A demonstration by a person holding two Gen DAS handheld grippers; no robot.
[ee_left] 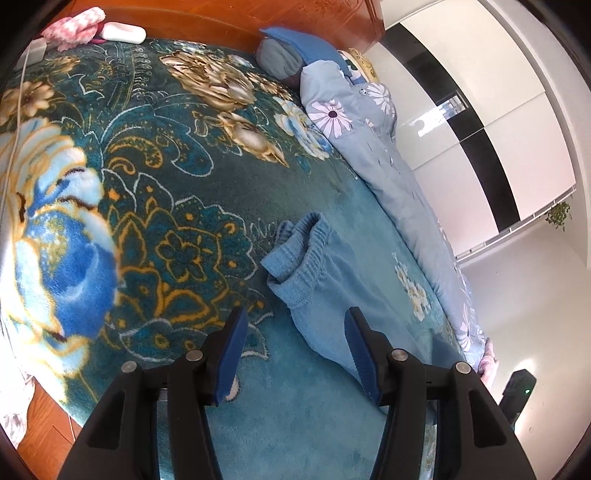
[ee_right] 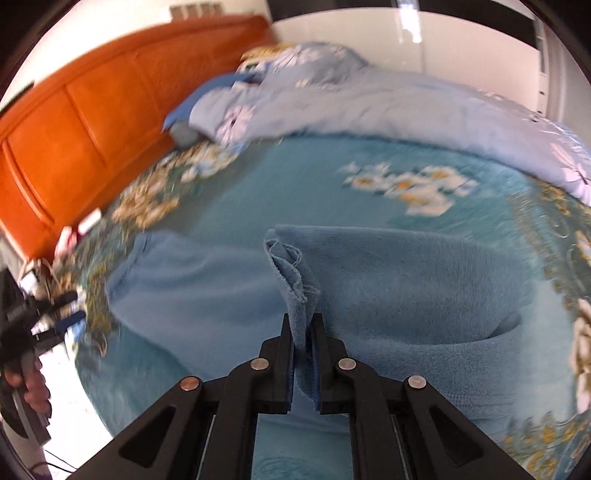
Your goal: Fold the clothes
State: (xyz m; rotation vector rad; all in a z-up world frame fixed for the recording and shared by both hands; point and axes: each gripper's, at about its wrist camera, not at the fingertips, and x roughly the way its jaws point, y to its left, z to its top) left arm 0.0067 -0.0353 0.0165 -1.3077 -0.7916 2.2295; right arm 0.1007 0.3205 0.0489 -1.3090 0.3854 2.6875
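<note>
So the right hand-held gripper [ee_right: 302,325] is pinched nearly shut on a bunched-up edge of the blue fleece pants [ee_right: 388,295], with the fabric poking up in a little ruffle between the pads. From that grip the garment drapes out over the bed [ee_right: 314,184], one part running left and the bigger part bulging to the right. The right wrist view is pretty smeared with blur, so small details are a wash.

The left hand-held gripper [ee_left: 295,332] hangs over the bed with its jaws about half open and nothing between them. Just ahead of its fingertips lies the elastic waistband end of the pants [ee_left: 306,258], flat on the teal floral blanket [ee_left: 166,166].

Further out there's a light blue flowered duvet [ee_left: 369,147] bunched along the far side of the bed, a blue pillow [ee_left: 295,44] against the orange wooden headboard [ee_right: 74,122], and something pink and fluffy [ee_left: 74,27] by the headboard.
</note>
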